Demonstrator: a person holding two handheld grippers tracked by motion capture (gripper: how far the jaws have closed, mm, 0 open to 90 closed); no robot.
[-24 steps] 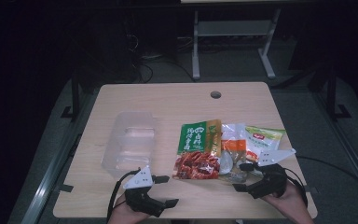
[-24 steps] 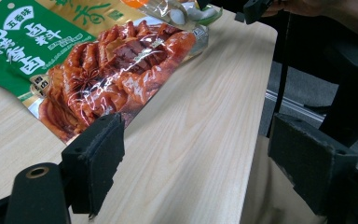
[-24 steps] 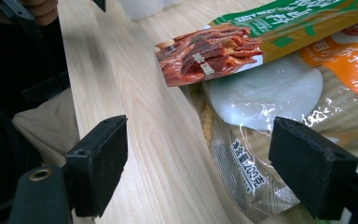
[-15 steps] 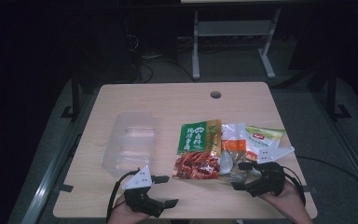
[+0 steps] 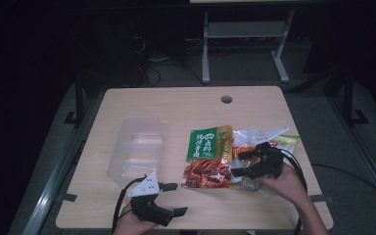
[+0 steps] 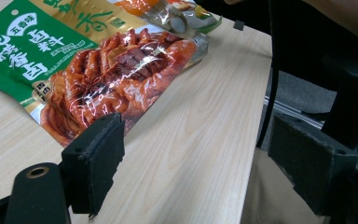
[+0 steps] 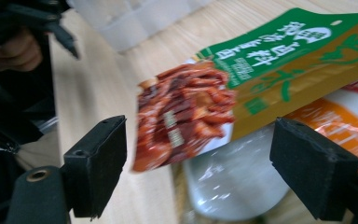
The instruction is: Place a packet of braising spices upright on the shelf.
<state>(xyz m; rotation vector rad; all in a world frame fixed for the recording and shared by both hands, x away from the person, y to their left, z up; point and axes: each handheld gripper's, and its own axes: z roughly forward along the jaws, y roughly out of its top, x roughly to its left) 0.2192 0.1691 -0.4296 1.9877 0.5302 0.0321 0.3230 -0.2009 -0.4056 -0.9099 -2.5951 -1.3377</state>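
Bare table [image 5: 176,105] beyond clear tray [image 5: 136,149] and packets [image 5: 209,156]

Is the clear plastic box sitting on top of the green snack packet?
No, the clear plastic box rests on bare table, apart from the green snack packet.

Between the two wide-apart black fingers [image 7: 95,163] lies a green and red snack packet [image 7: 242,88], untouched by either. Below it, nearer the right finger, sits a clear bag [image 7: 233,186]. A clear plastic box [image 7: 135,18] lies beyond the left finger.

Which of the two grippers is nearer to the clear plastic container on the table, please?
The left. The left gripper sits just below the clear plastic container, at the table's near edge. The right gripper is across the green and red snack packet, over the heap of packets.
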